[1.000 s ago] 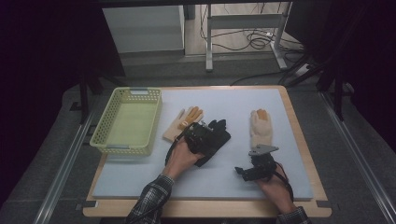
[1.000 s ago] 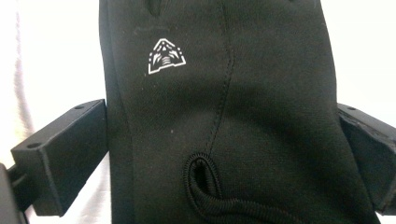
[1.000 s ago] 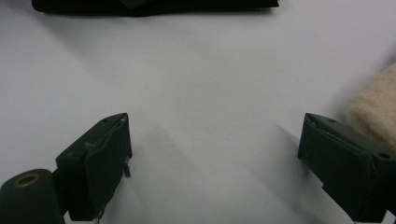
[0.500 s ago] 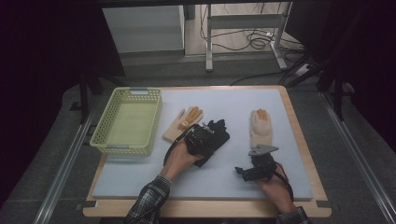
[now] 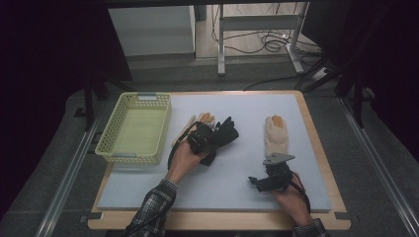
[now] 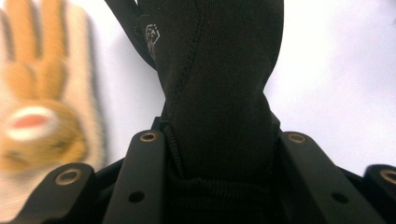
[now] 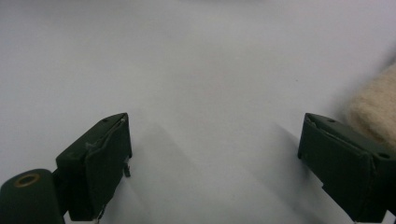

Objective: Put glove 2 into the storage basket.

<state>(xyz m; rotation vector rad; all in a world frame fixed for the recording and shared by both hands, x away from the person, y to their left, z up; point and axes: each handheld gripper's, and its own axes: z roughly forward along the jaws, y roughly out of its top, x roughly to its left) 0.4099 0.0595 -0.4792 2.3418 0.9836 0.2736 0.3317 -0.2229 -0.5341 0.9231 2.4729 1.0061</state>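
A black glove (image 5: 226,132) is pinched at its cuff between the jaws of my left gripper (image 5: 210,137), which have just been closing on it. In the left gripper view the glove (image 6: 219,88) hangs forward from the shut jaws of that gripper (image 6: 219,144), slightly off the white mat. A cream glove with orange fingertips (image 5: 196,121) lies just beyond it, blurred at the left (image 6: 37,126). My right gripper (image 5: 256,181) rests low on the mat, open (image 7: 215,140), with nothing between its fingers. A second cream glove (image 5: 275,134) lies ahead of it, its edge (image 7: 376,105) beside the right jaw.
A yellow mesh basket (image 5: 113,148) stands at the left of the white mat (image 5: 237,197), with nothing in it. The mat lies on a wooden table (image 5: 316,148) with metal rails on either side. Cables and a table frame lie on the floor beyond.
The left gripper's jaws have closed on the black glove's cuff and the hand has risen a little with it. The right gripper has kept still.
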